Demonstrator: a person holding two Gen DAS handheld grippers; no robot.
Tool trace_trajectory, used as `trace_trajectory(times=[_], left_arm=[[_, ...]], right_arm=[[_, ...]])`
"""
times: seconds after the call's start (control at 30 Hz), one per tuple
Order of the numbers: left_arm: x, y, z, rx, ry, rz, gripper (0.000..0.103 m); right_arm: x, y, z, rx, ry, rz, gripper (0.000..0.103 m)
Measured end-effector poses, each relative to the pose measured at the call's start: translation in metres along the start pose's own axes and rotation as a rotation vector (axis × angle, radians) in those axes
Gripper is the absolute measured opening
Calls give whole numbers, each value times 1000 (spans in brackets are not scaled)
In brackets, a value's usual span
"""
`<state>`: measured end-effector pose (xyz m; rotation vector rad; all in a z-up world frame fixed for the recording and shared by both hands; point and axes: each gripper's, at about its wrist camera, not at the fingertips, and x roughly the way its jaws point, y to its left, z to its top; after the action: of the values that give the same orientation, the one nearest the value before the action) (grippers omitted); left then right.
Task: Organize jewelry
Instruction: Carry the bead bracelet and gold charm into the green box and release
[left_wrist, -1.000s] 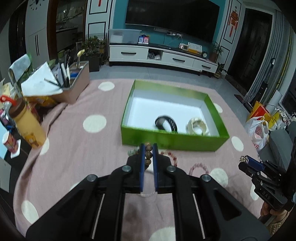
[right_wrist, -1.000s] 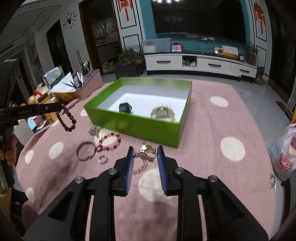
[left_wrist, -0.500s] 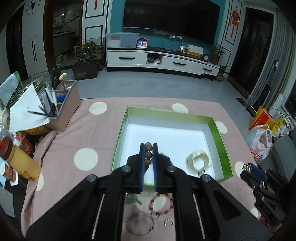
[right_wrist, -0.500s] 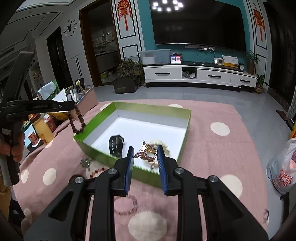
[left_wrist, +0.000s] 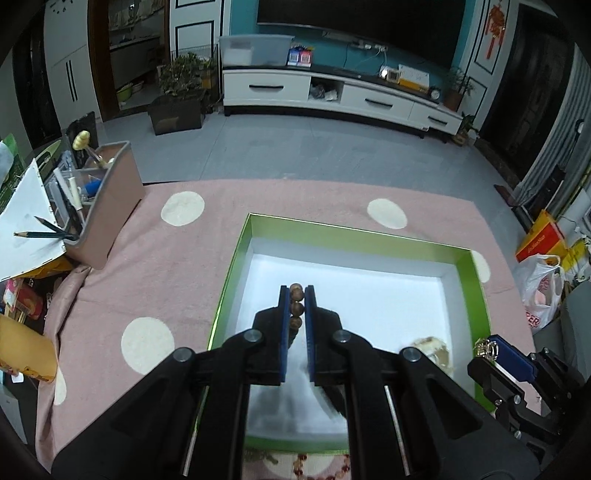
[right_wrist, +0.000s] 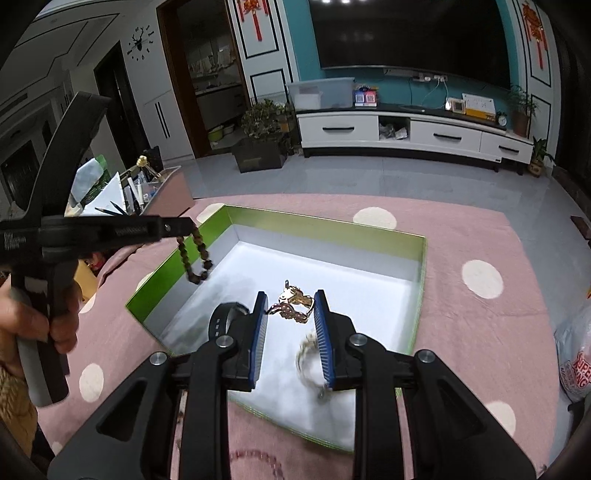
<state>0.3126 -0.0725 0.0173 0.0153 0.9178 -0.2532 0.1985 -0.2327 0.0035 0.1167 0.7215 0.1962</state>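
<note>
A green box (left_wrist: 229, 280) with a white floor sits on the pink dotted cloth; it also shows in the right wrist view (right_wrist: 325, 229). My left gripper (left_wrist: 296, 295) is shut on a brown bead bracelet (left_wrist: 296, 301) above the box; the bracelet hangs over the box's left wall in the right wrist view (right_wrist: 194, 260). My right gripper (right_wrist: 290, 306) is shut on a gold chain piece (right_wrist: 293, 304) above the box floor. A black band (right_wrist: 223, 319) and a pale gold bracelet (left_wrist: 430, 349) lie inside the box.
A red bead bracelet (left_wrist: 321, 463) lies on the cloth in front of the box. A brown organizer (left_wrist: 107, 206) with pens and papers stands at the left. A plastic bag (left_wrist: 541, 291) sits off the table's right edge.
Both grippers moved forward over the box, each still holding its piece. The loose jewelry on the cloth has dropped to the bottom edge of view.
</note>
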Motion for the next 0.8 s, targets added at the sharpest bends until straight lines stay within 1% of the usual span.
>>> trace_trajectory(times=[0.2, 0.33, 0.47, 0.67, 0.8], left_arm=[[21, -9, 9, 12, 16, 4, 7], [35, -12, 10, 24, 35, 22, 7], [52, -14, 5, 33, 73, 36, 7], [69, -17, -2, 51, 104, 42, 8], [72, -21, -4, 72, 108, 44, 8]], right_arm=[[31, -1, 15, 13, 58, -21, 26], [49, -3, 18, 26, 103, -41, 26], [63, -7, 16, 44, 147, -55, 26], [77, -11, 15, 56, 182, -63, 26], [82, -15, 13, 68, 193, -71, 26]])
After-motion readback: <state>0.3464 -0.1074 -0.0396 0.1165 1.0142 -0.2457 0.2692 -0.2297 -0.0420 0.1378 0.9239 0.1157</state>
